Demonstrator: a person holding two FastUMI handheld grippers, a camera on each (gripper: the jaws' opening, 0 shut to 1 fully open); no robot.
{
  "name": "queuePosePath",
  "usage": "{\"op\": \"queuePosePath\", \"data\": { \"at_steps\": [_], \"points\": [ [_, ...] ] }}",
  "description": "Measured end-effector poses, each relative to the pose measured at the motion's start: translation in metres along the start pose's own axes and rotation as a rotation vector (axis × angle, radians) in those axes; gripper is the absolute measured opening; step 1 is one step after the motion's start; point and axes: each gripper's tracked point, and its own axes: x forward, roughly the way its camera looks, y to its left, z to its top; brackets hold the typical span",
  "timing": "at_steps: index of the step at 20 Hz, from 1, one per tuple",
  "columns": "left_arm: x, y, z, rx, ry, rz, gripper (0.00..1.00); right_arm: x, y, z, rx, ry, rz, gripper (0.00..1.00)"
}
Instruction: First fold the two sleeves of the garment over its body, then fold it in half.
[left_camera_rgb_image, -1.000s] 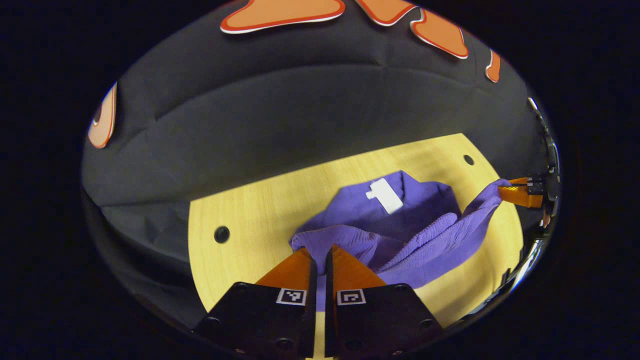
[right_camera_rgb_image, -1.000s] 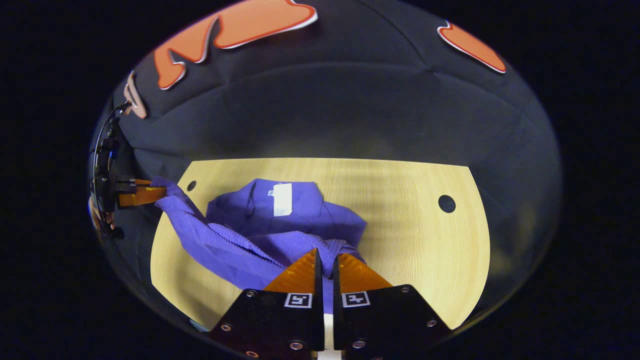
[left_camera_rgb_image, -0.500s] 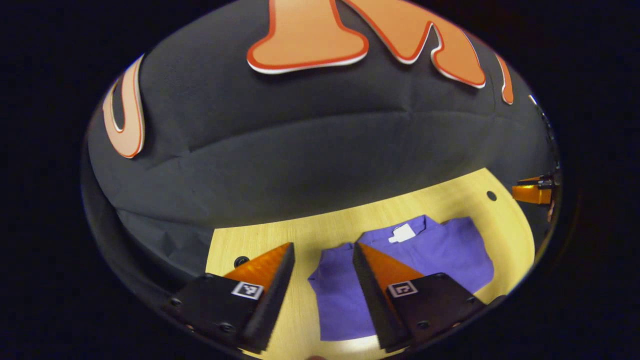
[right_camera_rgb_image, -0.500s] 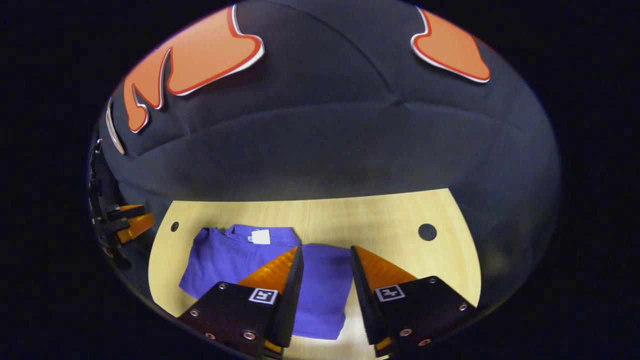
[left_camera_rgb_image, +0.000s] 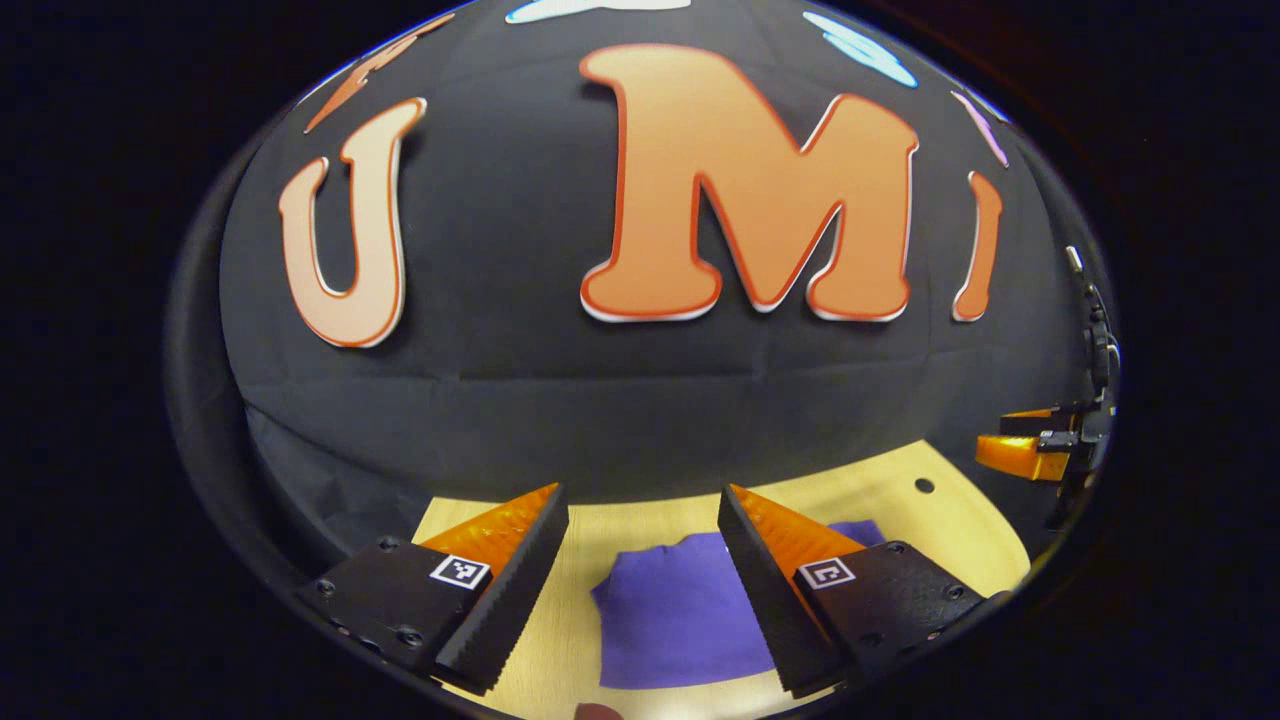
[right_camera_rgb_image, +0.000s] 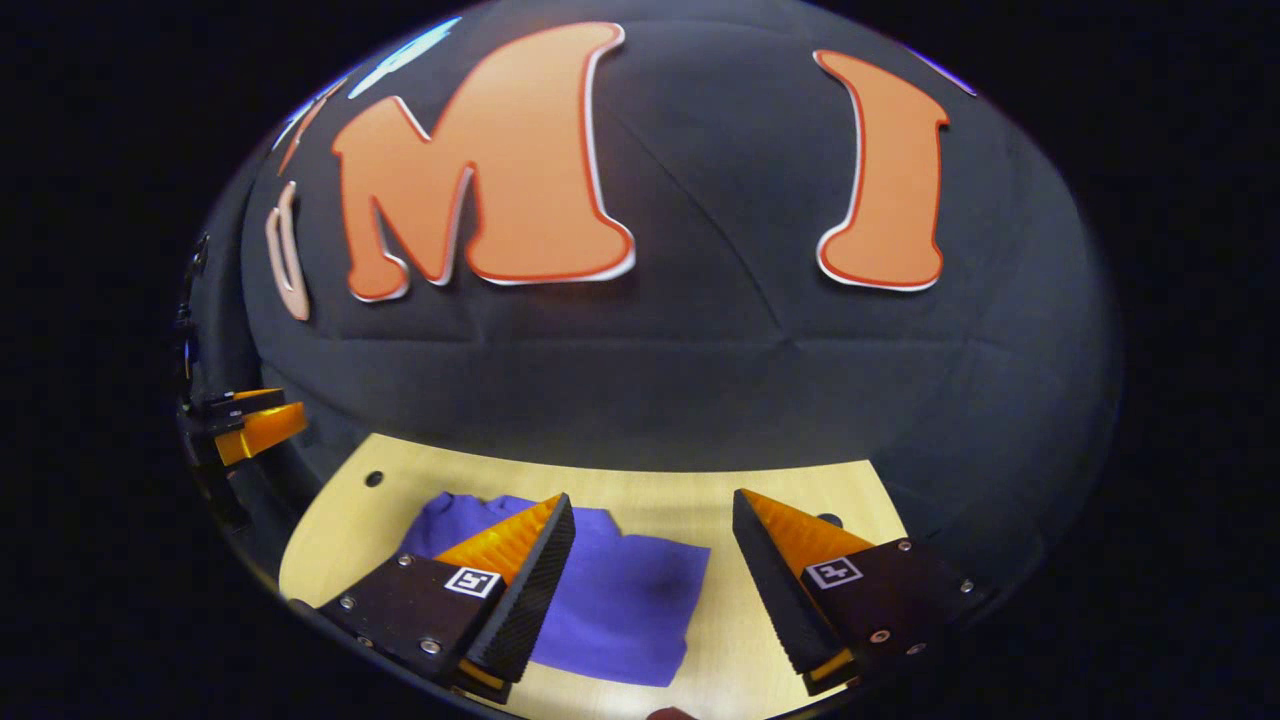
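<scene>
Left gripper view: my left gripper (left_camera_rgb_image: 640, 520) sits at bottom centre, fingers spread wide, nothing between them. Purple garment (left_camera_rgb_image: 680, 615) lies folded flat on the light wood surface (left_camera_rgb_image: 960, 520), low in the frame, seen through the gap btwn my fingers; its right part is hidden behind my right finger. Right gripper (left_camera_rgb_image: 1012, 452) shows at far right edge, above the surface's right end, well apart from the garment.

Right gripper view: my right gripper (right_camera_rgb_image: 650, 530) at bottom centre, also wide open & empty. Garment (right_camera_rgb_image: 625, 600) lies on the surface (right_camera_rgb_image: 790, 485), lower left of centre, partly behind my left finger. Left gripper (right_camera_rgb_image: 258, 425) at far left edge, off the garment; can't tell its opening from here.
</scene>
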Motion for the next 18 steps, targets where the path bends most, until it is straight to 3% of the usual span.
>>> {"op": "queuePosePath", "data": {
  "at_steps": [3,6,13,18],
  "points": [
    [-0.035,-0.004,0.016,-0.031,-0.093,0.009,0.96,-0.028,0.01,0.02,-0.016,-0.1,-0.003,0.95],
    [-0.064,-0.013,0.029,-0.06,-0.193,-0.01,0.98,-0.057,0.027,0.026,-0.031,-0.161,0.045,0.95],
    [-0.122,-0.028,0.018,-0.051,-0.266,0.026,0.96,-0.11,0.042,0.039,-0.039,-0.353,0.022,0.95],
    [-0.143,-0.041,-0.006,-0.05,-0.27,0.035,0.96,-0.134,0.056,0.01,-0.013,-0.364,0.046,0.95]
  ]
}}
